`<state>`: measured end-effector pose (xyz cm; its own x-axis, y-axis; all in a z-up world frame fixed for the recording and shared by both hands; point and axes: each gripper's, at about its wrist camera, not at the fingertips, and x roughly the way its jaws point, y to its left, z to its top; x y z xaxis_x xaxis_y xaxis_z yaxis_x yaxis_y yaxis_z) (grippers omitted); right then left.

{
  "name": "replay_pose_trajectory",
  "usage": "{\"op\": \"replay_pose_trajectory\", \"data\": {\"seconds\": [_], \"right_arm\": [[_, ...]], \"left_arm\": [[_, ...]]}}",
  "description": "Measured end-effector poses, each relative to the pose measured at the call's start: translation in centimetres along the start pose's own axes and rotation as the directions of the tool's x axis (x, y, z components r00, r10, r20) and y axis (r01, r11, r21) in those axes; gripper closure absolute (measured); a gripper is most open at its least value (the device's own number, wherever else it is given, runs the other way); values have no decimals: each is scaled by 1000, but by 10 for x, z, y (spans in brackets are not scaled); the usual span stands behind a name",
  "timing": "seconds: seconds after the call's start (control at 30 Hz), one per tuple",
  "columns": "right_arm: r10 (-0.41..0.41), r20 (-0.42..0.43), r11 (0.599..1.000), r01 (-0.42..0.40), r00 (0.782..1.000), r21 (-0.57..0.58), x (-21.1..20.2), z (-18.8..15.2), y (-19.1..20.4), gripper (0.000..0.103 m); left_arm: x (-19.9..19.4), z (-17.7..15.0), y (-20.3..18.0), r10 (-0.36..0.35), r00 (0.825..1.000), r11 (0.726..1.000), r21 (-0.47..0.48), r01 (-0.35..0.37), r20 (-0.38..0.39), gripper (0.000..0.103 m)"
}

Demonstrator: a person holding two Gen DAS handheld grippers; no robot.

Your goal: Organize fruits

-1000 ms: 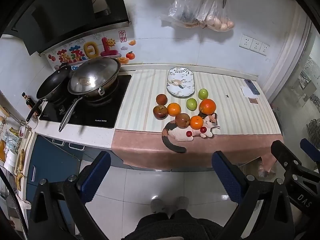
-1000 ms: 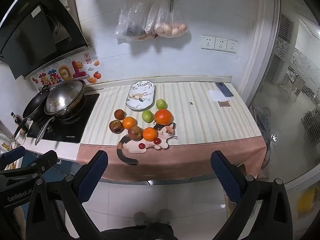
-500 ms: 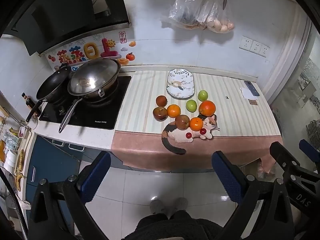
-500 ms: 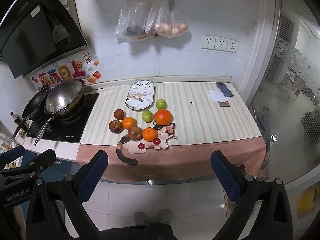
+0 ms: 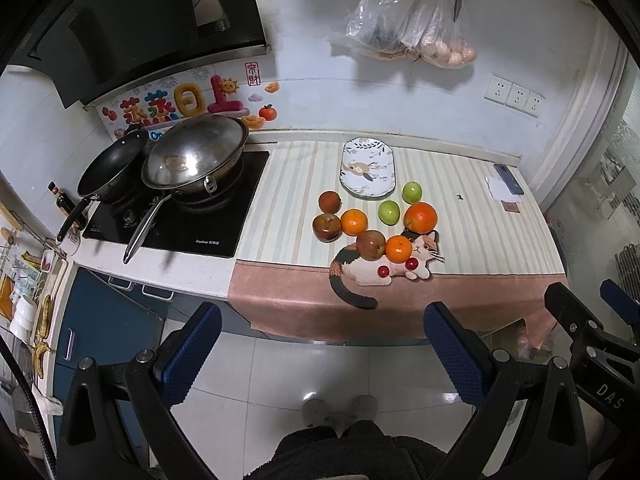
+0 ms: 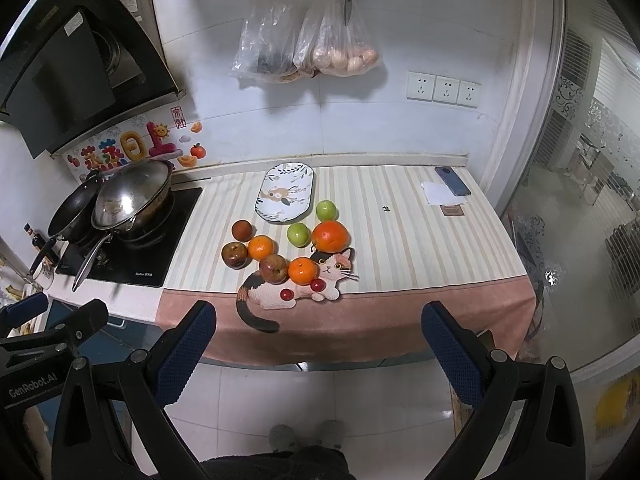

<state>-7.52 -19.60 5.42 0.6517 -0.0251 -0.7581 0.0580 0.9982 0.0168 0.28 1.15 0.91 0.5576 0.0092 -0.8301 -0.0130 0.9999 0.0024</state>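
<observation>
Several fruits lie in a cluster on the striped counter cloth (image 5: pixel 288 208): a large orange (image 5: pixel 420 217), two smaller oranges (image 5: pixel 354 222), green apples (image 5: pixel 389 212), red apples (image 5: pixel 327 227) and two cherries (image 5: pixel 384 270) on a cat-shaped mat (image 5: pixel 380 268). An empty oval patterned plate (image 5: pixel 367 166) sits just behind them. Both grippers hang over the floor, well short of the counter. My left gripper (image 5: pixel 322 354) is open and empty. My right gripper (image 6: pixel 318 350) is also open and empty; the same fruit cluster (image 6: pixel 296 248) and plate (image 6: pixel 285 192) lie ahead of it.
A stove (image 5: pixel 176 216) with a lidded wok (image 5: pixel 195 157) and a black pan (image 5: pixel 112 168) stands left of the fruit. A phone and paper (image 5: pixel 505 184) lie at the counter's right end. Bags (image 5: pixel 404 36) and scissors hang on the wall. A person's feet (image 5: pixel 340 410) are on the tiled floor.
Both views have shifted very slightly, the counter sitting a touch lower in the left view. The fruit has not moved and both grippers stay open.
</observation>
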Motion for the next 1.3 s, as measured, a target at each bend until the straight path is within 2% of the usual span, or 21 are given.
{"op": "replay_pose_trajectory", "data": {"seconds": [1.3], "right_arm": [[2,0,1000,-2,1000,-2,-5,-4,9,0]], "left_arm": [[-2,-2,-3,-9,1000,1000,5,9,7,0]]}}
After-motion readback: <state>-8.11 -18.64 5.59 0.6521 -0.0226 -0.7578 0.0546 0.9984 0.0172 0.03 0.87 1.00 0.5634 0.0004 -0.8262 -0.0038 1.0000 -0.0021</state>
